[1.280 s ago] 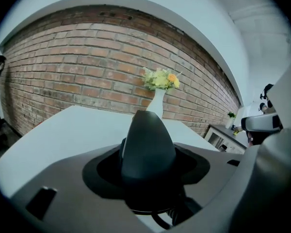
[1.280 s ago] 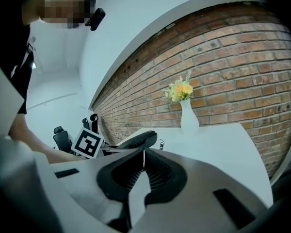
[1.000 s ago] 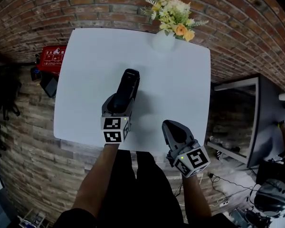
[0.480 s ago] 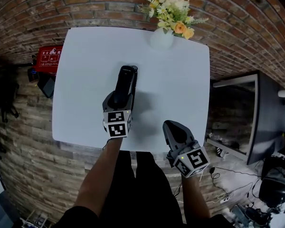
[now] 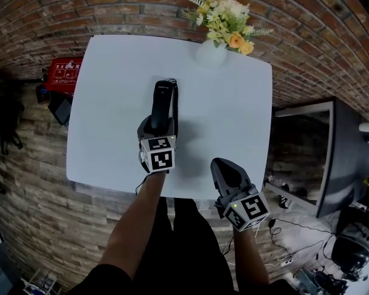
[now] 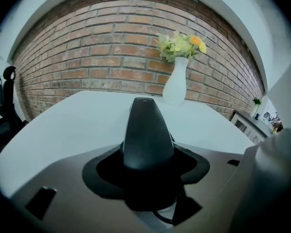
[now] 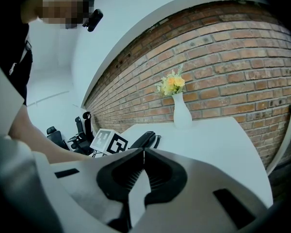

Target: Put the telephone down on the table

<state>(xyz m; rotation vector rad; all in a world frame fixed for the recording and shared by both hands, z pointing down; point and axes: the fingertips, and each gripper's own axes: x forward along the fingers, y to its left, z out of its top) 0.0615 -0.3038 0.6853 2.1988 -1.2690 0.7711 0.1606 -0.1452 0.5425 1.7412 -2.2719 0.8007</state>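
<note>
A brick wall [image 5: 61, 11] is seen behind a big white bench [image 5: 111, 103]. The bench is almost bare. A white vase [image 5: 211, 53] with yellow and white flowers [image 5: 224, 17] is stood at its far edge, close to the wall.

The telephone [image 5: 162, 103] is found over the middle of the bench, well apart from the vase. It is a long black handset, and it is pointed away from the person, toward the wall. Its near end is held by the left gripper [image 5: 157, 129], and its far end is tipped down toward the bench. Whether that end is touching the bench cannot be told. A thin dark cord [image 5: 174, 97] is seen just beside it.

In the left gripper view the jaws are seen spread fairly wide and pressed on the two sides of the telephone [image 6: 146, 130]. The right gripper [image 5: 222, 168] is held near the front edge of the bench, apart from the telephone. Its jaws are closed tip to tip, and nothing is held between them.

The telephone is judged to be hard and stiff, so it should not be bent or squashed by the jaws. It is likely light. Its plastic looks smooth, so it could be let slip if it is held loosely. It is long and held by one end, so the far end is likely pulled down. It is best gripped across its narrow sides. It is best laid down softly and let go only once it is flat.
</note>
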